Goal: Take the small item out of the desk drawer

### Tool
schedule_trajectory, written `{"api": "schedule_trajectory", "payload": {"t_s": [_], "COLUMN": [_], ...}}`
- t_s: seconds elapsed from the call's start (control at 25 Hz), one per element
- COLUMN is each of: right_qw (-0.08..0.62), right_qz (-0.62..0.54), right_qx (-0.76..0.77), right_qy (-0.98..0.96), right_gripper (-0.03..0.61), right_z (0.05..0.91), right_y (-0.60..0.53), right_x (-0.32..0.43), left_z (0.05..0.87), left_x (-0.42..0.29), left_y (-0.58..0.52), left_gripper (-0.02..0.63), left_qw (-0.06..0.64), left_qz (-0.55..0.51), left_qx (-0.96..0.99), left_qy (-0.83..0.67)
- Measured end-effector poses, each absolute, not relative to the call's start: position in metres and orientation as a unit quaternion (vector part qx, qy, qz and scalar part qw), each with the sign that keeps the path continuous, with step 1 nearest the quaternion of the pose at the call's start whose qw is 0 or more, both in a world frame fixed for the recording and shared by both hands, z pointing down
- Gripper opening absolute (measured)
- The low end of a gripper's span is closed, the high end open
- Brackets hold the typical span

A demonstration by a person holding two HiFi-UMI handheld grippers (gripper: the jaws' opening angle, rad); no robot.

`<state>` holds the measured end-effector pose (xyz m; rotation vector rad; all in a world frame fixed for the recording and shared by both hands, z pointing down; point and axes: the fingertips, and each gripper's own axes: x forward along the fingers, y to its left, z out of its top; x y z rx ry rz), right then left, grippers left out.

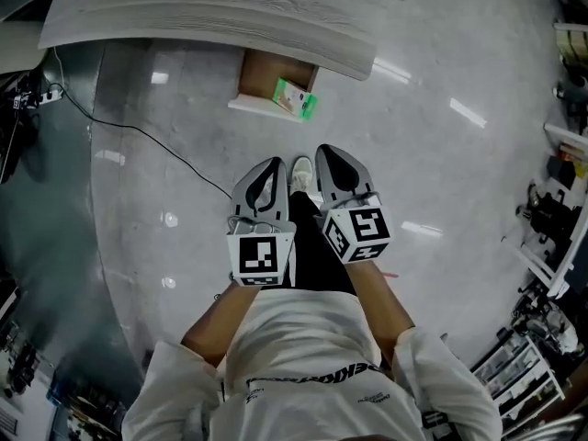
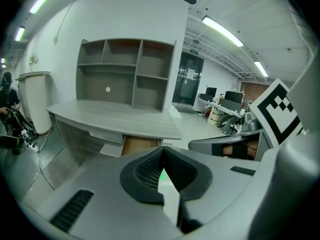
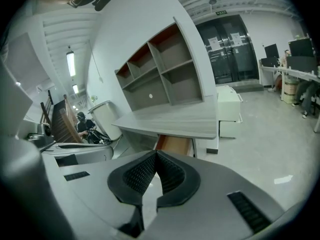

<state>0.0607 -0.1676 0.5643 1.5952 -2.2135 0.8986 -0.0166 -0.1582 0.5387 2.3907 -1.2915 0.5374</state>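
Green against brown wood, the small item (image 1: 296, 99) lies at the right end of the open drawer (image 1: 265, 76), close to the drawer's white front edge and well apart from both claws. The drawer stands pulled out from under the pale grey, wood-grained desk (image 1: 211, 12), toward the person's side.

Nearer, over the glossy grey floor (image 1: 441, 173), the person holds the two tools side by side, both pointing toward the drawer. The left gripper (image 1: 275, 163) is clenched on nothing: its own view shows the ribbed black pads meeting at the tips (image 2: 161, 149), with only drawer and floor showing through the slit behind them. The right gripper (image 1: 323, 151) is clenched and empty as well, its pads together at the tips (image 3: 156, 153).

A white shoe (image 1: 301, 173) shows between the two tools. A thin black cable (image 1: 138, 129) trails across the floor at the left. On the desk's far side stands a grey shelf unit (image 2: 125, 74) of open compartments.
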Motion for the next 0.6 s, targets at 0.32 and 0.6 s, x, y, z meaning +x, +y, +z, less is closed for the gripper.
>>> {"api": "schedule_trajectory", "payload": {"t_s": [0.32,0.6], "right_qw": [0.134,0.128], "right_qz": [0.36,0.4], "right_qx": [0.551,0.545], "right_qy": [-0.74,-0.726], "right_gripper": [0.043,0.164], "right_z": [0.687,0.751], "right_y": [-0.199,-0.212], "right_x": [0.046,0.052], "left_z": [0.633,0.677], "left_x": [-0.033,-0.029], "left_y": [-0.179,-0.18], "left_gripper": [0.015,0.015], "left_qw": [0.222,0.248], "left_qz": [0.199,0.209], "left_qx": [0.833,0.82], "left_qy": [-0.466,-0.472]}}
